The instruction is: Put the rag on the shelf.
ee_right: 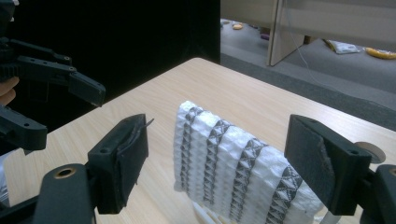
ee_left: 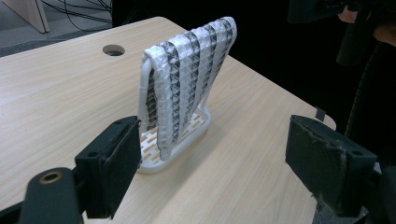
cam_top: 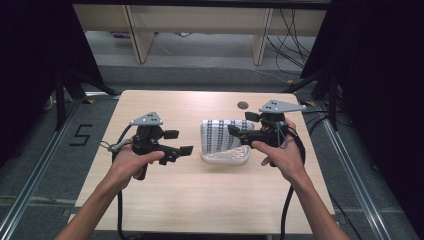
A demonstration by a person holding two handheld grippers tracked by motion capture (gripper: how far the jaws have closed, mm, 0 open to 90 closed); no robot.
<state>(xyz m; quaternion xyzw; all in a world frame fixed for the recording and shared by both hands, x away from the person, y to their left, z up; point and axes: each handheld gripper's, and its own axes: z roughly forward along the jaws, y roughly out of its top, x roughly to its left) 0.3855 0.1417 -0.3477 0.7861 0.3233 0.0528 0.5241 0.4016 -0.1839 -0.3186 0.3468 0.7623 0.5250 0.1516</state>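
White waffle-textured cloth with dark stripes hangs over a white plastic rack, whose slotted base sits on a pale wood-grain surface. The fabric's raised diamond weave is sharpest in the left gripper view, where it drapes over a rounded upright frame and covers most of it; the base is partly hidden behind the cloth and the near jaw.

A round cable hole pierces the surface beyond the rack. In the right gripper view the cloth runs off the bottom edge, and the rack beneath it is hard to make out.

The left hand-held gripper hovers just left of the rack, jaws spread wide and empty, their black pads worn and frayed. The right hand-held gripper is at the cloth's upper right edge, jaws likewise apart with the fabric lying between and below them; whether a pad touches the cloth cannot be told. Both hands grip from the near side.
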